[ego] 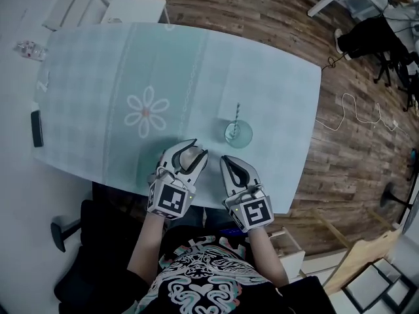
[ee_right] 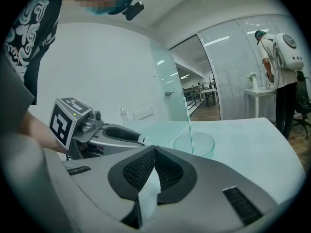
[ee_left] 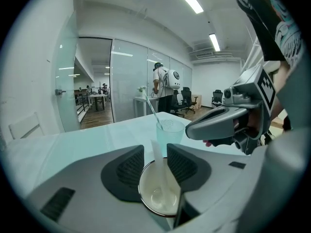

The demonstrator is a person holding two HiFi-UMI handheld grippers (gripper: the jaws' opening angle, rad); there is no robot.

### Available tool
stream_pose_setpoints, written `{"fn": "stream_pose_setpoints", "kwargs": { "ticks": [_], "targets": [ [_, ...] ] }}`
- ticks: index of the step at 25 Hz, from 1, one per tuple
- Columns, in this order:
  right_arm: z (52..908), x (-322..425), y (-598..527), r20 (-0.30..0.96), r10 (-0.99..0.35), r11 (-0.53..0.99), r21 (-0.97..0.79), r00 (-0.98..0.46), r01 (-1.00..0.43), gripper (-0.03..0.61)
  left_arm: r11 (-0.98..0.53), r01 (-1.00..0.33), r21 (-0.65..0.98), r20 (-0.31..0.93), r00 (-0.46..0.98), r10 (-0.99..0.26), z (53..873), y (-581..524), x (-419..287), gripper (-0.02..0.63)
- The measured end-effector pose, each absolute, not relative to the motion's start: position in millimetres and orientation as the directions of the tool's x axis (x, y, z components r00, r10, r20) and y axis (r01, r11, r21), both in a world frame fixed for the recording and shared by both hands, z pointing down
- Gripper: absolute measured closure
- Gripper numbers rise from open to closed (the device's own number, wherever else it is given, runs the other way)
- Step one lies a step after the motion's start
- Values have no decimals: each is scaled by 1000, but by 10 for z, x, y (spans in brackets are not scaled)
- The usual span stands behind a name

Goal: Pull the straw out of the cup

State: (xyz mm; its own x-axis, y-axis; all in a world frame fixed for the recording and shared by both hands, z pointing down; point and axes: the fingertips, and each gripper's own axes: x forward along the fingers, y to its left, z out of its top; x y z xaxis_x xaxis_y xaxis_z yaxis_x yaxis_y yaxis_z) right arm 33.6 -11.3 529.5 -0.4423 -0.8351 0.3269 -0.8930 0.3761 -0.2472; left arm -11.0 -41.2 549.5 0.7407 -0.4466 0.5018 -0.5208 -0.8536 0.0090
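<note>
The cup [ego: 238, 135] stands near the table's [ego: 98, 77] near edge, right of middle, with the straw [ego: 237, 112] upright in it. Both grippers wait short of it, probably ready to steady and pull. The right gripper [ego: 230, 165] is clenched on nothing. The left gripper [ego: 194, 154] has its jaws parted. A pale round thing [ee_left: 160, 193] sits low between them, and I can't tell what it is.

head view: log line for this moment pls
straw in cup | left hand-held gripper open, empty | right hand-held gripper shut, empty | both short of cup
</note>
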Motion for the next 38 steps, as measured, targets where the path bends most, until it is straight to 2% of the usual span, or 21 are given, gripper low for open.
{"fn": "stream_pose_setpoints", "kwargs": {
  "ticks": [1,6,13,26,38],
  "targets": [
    [5298,329,-107,328,-834,377,-249,-444,-892,592,-857,-515,3,505,740,-443,5501,-406,-109,463],
    [5319,319,-72,334,-825,379,-270,-455,-885,591,-862,-505,-28,503,738,-449,5500,-401,-112,474],
    [5336,385,-85,335,-830,373,-261,-446,-890,591,-861,-507,-36,503,736,-454,5497,-440,-134,531],
    [5224,446,-166,312,-838,378,-261,-448,-888,591,-839,-544,37,464,752,-467,5456,-464,-184,557],
    [5058,314,-162,270,-816,445,-270,-511,-854,591,-833,-552,23,480,737,-475,5405,-415,-286,557]
  ]
}}
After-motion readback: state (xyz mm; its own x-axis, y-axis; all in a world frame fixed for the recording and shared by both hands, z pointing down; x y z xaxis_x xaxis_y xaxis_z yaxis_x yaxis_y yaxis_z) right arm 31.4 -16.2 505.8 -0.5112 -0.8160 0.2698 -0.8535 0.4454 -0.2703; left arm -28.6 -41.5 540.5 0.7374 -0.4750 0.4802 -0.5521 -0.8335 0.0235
